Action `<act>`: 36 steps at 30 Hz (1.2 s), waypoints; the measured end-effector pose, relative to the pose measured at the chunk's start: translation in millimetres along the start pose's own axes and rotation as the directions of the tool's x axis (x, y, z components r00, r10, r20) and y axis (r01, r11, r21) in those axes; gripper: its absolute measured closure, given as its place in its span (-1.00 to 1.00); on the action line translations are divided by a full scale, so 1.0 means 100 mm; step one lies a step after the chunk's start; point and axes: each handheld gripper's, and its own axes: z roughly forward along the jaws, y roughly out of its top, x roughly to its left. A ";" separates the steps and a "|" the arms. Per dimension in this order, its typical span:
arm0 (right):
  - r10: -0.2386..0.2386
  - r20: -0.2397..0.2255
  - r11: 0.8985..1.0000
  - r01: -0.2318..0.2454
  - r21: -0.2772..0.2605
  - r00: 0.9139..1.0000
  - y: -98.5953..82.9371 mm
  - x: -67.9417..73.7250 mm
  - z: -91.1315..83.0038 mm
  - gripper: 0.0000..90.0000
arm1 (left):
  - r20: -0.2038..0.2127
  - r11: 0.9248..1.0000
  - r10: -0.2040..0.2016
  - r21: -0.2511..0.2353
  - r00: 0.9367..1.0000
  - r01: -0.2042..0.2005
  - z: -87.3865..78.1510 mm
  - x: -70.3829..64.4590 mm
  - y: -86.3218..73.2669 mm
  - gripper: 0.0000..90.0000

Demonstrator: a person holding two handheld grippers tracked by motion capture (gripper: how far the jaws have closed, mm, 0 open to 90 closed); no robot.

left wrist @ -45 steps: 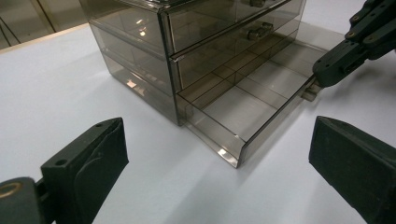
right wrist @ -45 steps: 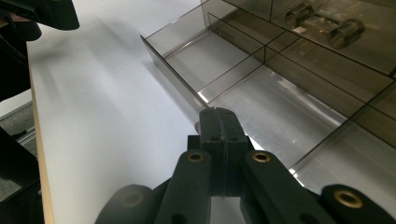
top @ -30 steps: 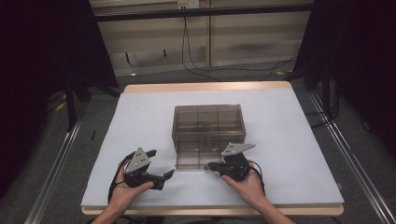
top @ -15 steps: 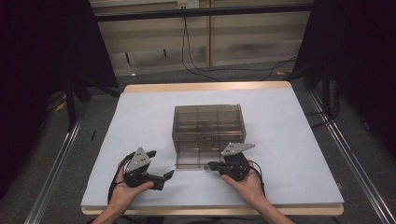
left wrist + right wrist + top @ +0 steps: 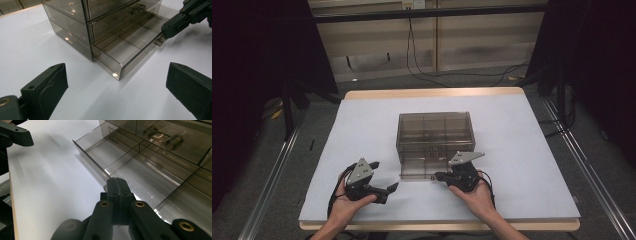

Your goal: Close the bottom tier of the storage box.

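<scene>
A smoky see-through drawer cabinet [image 5: 435,131] stands in the middle of the white table [image 5: 522,150]. Its bottom drawer [image 5: 125,50] is pulled partly out toward me, and its divided compartments look bare. My right gripper [image 5: 438,176] is at the drawer's front, shut on the small handle [image 5: 159,41]. In the right gripper view the jaws [image 5: 117,182] press together at the drawer's front edge and hide the handle. My left gripper [image 5: 385,175] rests on the table left of the drawer, open and holding nothing. In its own view the left gripper [image 5: 117,92] faces the drawer's near corner.
The table's wooden front edge [image 5: 437,226] lies just under both hands. Metal rails [image 5: 272,180] run along the floor on each side, and cables [image 5: 432,75] trail on the floor behind the table. A second handle [image 5: 162,137] shows on the drawer above.
</scene>
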 end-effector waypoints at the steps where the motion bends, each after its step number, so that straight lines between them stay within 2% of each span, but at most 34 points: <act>1: 0.000 0.000 1.000 0.000 0.000 1.000 0.00 0.00 0.00 1.00 | 0.000 1.000 0.000 0.000 1.000 0.000 0.00 0.00 0.00 -0.92; 17: 0.012 0.011 1.000 -0.012 -0.004 1.000 0.00 0.00 -0.01 1.00 | 0.001 1.000 0.006 -0.001 1.000 -0.006 0.00 0.00 0.00 -0.92; 23: 0.015 0.017 1.000 -0.015 -0.003 1.000 0.01 0.01 0.01 1.00 | 0.000 1.000 -0.003 -0.003 1.000 0.003 0.02 -0.01 0.00 -0.92; 26: 0.033 0.028 0.999 -0.034 0.004 0.999 0.04 0.02 0.05 1.00 | -0.008 1.000 0.001 -0.005 1.000 -0.001 0.00 0.00 0.00 -0.92; 27: 0.025 0.040 1.000 -0.026 0.005 0.999 0.05 0.04 0.06 1.00 | -0.006 1.000 0.003 -0.006 1.000 -0.003 0.00 0.00 0.00 -0.92; 36: 0.021 0.036 1.000 -0.021 -0.006 0.999 0.04 0.03 0.06 1.00 | -0.006 1.000 0.005 -0.007 1.000 -0.005 0.00 0.00 0.00 -0.92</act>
